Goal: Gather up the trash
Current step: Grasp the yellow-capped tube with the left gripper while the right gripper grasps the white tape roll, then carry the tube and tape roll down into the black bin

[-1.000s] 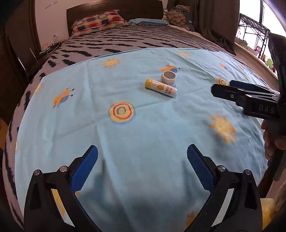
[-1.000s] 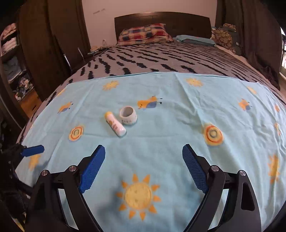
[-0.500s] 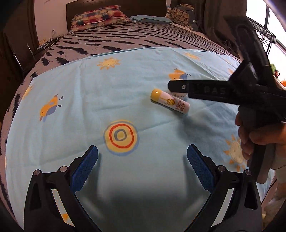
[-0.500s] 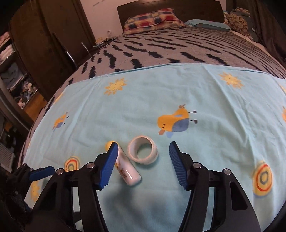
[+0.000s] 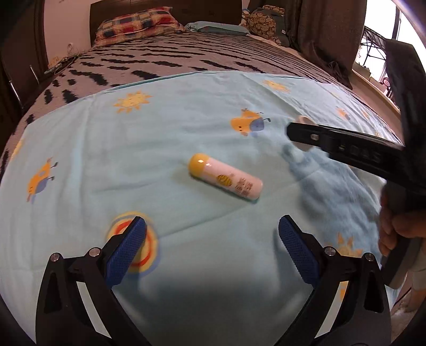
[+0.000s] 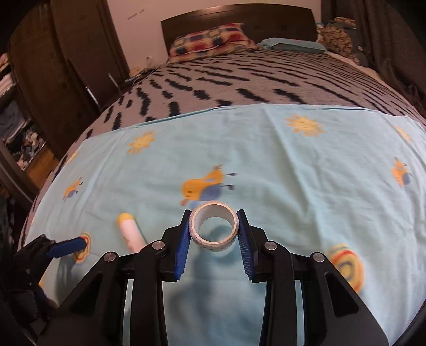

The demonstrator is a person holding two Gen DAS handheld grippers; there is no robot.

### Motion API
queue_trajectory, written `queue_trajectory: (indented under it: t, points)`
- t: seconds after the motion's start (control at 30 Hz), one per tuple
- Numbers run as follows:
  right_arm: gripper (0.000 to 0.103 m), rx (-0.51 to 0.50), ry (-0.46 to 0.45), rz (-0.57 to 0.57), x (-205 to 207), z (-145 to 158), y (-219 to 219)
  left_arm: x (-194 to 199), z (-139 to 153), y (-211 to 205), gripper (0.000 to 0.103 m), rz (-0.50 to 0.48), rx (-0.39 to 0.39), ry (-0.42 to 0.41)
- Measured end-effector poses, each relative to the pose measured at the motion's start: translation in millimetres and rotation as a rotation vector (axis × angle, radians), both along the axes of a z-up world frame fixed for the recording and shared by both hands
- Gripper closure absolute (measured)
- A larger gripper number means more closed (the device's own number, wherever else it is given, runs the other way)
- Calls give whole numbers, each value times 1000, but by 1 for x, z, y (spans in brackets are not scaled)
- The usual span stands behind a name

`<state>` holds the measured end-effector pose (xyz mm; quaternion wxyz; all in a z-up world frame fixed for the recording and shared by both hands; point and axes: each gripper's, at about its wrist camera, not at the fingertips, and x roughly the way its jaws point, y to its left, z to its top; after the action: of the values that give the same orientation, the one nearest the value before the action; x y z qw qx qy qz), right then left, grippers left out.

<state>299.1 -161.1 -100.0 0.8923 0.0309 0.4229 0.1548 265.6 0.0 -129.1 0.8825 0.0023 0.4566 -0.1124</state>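
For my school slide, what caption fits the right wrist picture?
Right gripper clamps a tape roll above the blue sheet.

Both wrist views look low along the blue sheet (image 5: 186,111) toward the headboard (image 6: 239,21), sharing the sheet's middle.

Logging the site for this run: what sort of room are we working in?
A bedroom, almost certainly. The work surface is a bed with a dark headboard, a checked pillow and a zebra-striped blanket; a dark wardrobe stands beside it.
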Motion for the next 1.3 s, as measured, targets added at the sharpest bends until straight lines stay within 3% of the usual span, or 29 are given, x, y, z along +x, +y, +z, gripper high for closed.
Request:
queue_trajectory:
  t: [0.2, 0.27, 0.47, 0.53, 0.63, 0.87, 1.3]
  points:
    - [68, -39, -40, -19, -14, 5, -26, 23, -4, -15, 9, 0, -12, -5]
    - [68, -60, -56, -25, -18, 3, -31, 30, -4, -22, 15, -17, -8, -12]
    - [68, -65, -53, -14, -23, -4, -38, 46, -6, -37, 50, -26, 42, -29]
    - [68, -74, -67, -9, -27, -2, -37, 46, -6, -35, 69, -22, 54, -35]
    - [68, -83, -77, 3, -34, 3, -35, 41, -5, -31, 79, -28, 57, -36]
    - [68, -119, -92, 30, -68, 20, -36, 3, 6, -20, 84, -57, 76, -45]
    - [68, -135, -117, 34, -190, 64, -47, -142, 69, 0, 84, -76, 64, -119]
